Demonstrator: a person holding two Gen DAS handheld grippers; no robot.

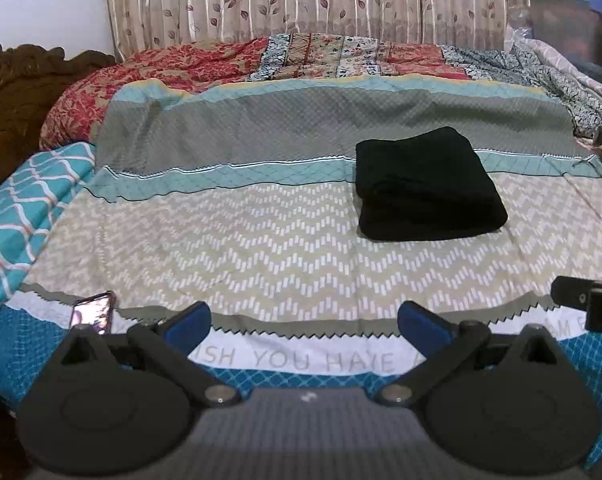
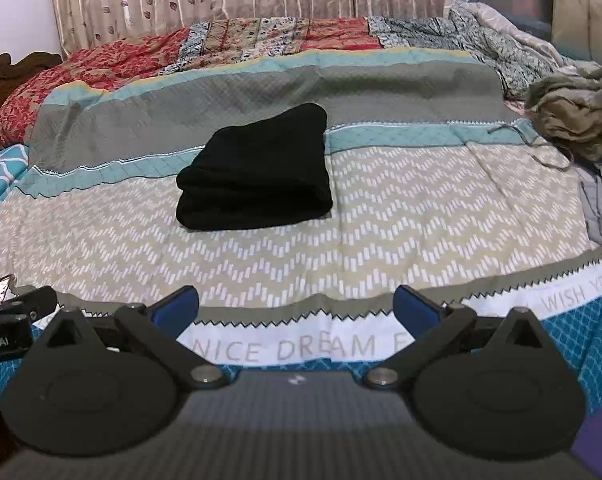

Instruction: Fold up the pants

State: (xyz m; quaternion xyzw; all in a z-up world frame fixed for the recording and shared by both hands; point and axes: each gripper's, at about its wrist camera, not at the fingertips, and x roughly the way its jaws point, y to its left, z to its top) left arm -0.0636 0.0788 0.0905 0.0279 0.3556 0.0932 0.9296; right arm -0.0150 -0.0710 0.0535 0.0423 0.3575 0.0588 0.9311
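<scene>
The black pants (image 1: 429, 186) are seen folded at one o'clock on the bed (image 1: 261, 248); both jaws are held wide, empty; the stack is best left undisturbed.

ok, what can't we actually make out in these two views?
- Pants: black, so both views lose the fold layers and the underside.
- Phone, left wrist view: screen blurred, lower part behind the left gripper.
- Bedsheet lettering: cut by the right gripper.
- Storage bin: contents unclear.

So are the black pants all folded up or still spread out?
Folded. The black pants sit as a small, thick bundle with stacked layers on the bedspread, and neither claw touches them.
</scene>
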